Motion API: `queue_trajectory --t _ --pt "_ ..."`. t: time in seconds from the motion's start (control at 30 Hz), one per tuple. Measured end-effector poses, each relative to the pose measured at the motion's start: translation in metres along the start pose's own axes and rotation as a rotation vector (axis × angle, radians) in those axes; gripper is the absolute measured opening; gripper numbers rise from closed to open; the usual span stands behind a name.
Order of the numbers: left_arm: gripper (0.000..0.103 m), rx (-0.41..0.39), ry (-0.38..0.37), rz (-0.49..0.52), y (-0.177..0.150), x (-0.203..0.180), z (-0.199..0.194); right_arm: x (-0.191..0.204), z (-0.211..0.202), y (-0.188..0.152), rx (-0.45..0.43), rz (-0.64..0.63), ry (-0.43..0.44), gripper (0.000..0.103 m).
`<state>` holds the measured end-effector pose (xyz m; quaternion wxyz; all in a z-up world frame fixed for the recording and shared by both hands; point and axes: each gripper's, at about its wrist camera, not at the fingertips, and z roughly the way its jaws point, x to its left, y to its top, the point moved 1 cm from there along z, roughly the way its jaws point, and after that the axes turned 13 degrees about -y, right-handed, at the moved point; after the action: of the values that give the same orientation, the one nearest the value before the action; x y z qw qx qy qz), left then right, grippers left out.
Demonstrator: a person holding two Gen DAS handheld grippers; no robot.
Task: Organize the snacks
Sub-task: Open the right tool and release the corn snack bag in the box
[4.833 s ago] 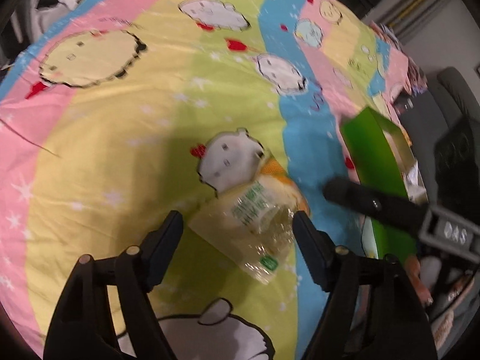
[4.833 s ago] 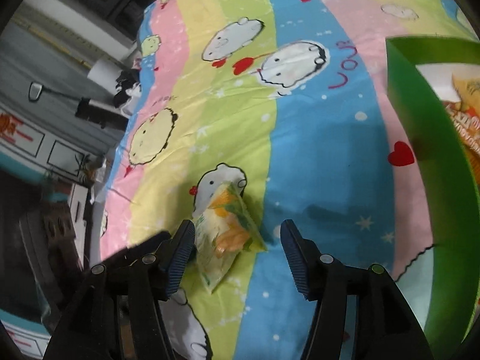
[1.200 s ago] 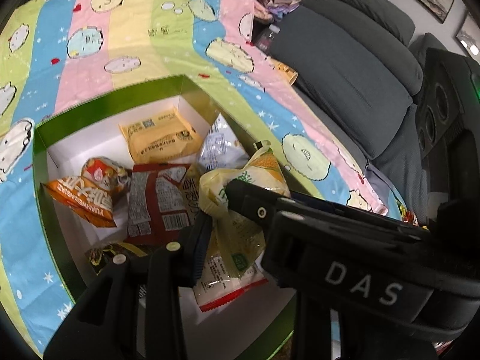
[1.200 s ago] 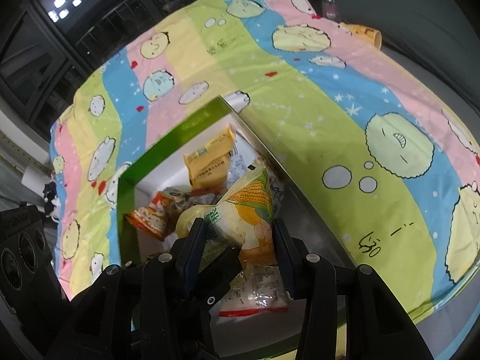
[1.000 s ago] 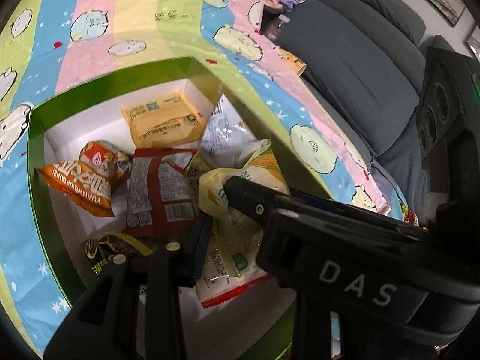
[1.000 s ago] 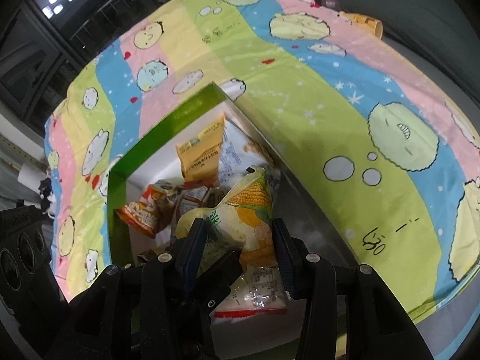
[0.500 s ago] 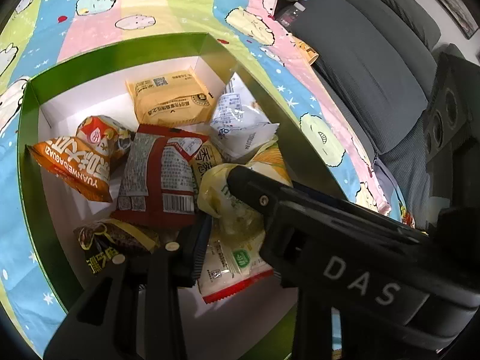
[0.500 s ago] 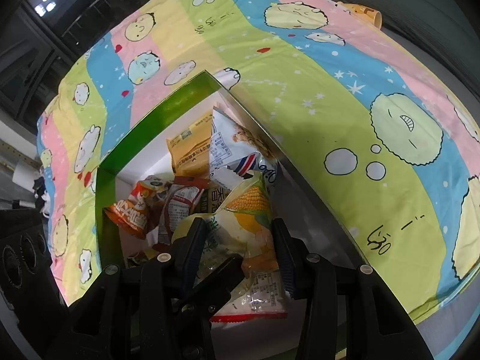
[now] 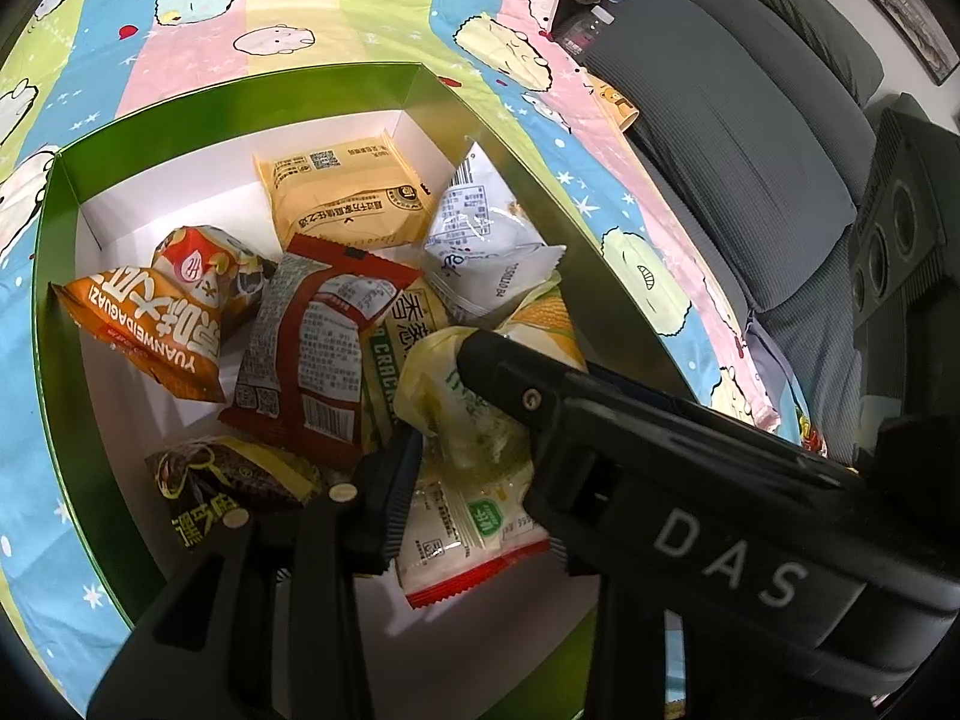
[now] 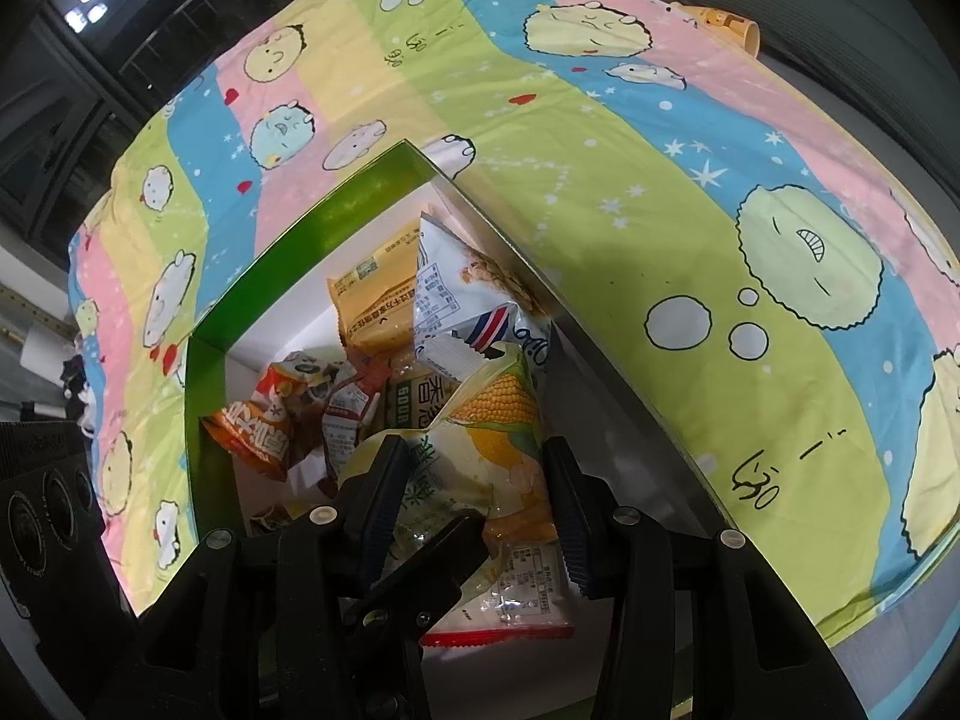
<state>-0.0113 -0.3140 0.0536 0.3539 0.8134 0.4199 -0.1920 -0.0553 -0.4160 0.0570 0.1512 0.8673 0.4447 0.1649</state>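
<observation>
Both grippers have carried the corn bag (image 10: 480, 468) from the open bedspread to the green box (image 9: 54, 312), and it now hangs low inside, over the other snacks.

The right gripper (image 10: 474, 498) has its jaws clamped on the bag's upper half, pads pressing either side of the corn print. The left gripper (image 9: 456, 480) has the bag's lower part between its jaws; they are opening, and only its left finger shows clearly, the right gripper's body hiding the other, so I cannot tell whether its pads still press.

The bag's red-edged bottom seam (image 9: 474, 576) sits close to the white box floor, near the right wall. Beside it lie a red packet (image 9: 312, 354), an orange packet (image 9: 150, 330), a yellow packet (image 9: 342, 192) and a white packet (image 9: 480, 240).

By its look the bag is light, puffy and crinkly, with slick film that dents under the pads. It should slip easily and its contents may crush, so the crimped top seam or a gathered fold is probably the best hold, with gentle pressure.
</observation>
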Motion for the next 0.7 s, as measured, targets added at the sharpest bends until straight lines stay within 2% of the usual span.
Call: queue_trajectory --t 0.3,0.4,0.47,0.53,0.63,0.7 --pt "0.039 -0.015 -0.005 0.0 -0.002 -0.002 -0.001 -0.001 -0.004 -0.001 -0.014 -0.01 -0.044 0.052" --pt "0.041 -0.026 -0.003 0.001 -0.004 -0.005 -0.006 -0.003 -0.009 -0.001 -0.026 -0.006 -0.046 0.06" --pt "0.049 -0.044 0.008 0.019 -0.005 -0.009 -0.013 -0.003 -0.016 -0.002 -0.049 -0.006 -0.048 0.071" --pt "0.056 -0.063 0.032 0.035 -0.005 -0.013 -0.021 -0.004 -0.024 -0.003 -0.078 -0.001 -0.048 0.074" --pt "0.062 -0.089 0.046 0.053 -0.006 -0.019 -0.033 -0.005 -0.036 -0.004 -0.112 0.002 -0.011 0.074" --pt "0.07 -0.108 0.064 0.064 -0.007 -0.022 -0.042 -0.005 -0.046 -0.005 -0.139 0.003 0.013 0.075"
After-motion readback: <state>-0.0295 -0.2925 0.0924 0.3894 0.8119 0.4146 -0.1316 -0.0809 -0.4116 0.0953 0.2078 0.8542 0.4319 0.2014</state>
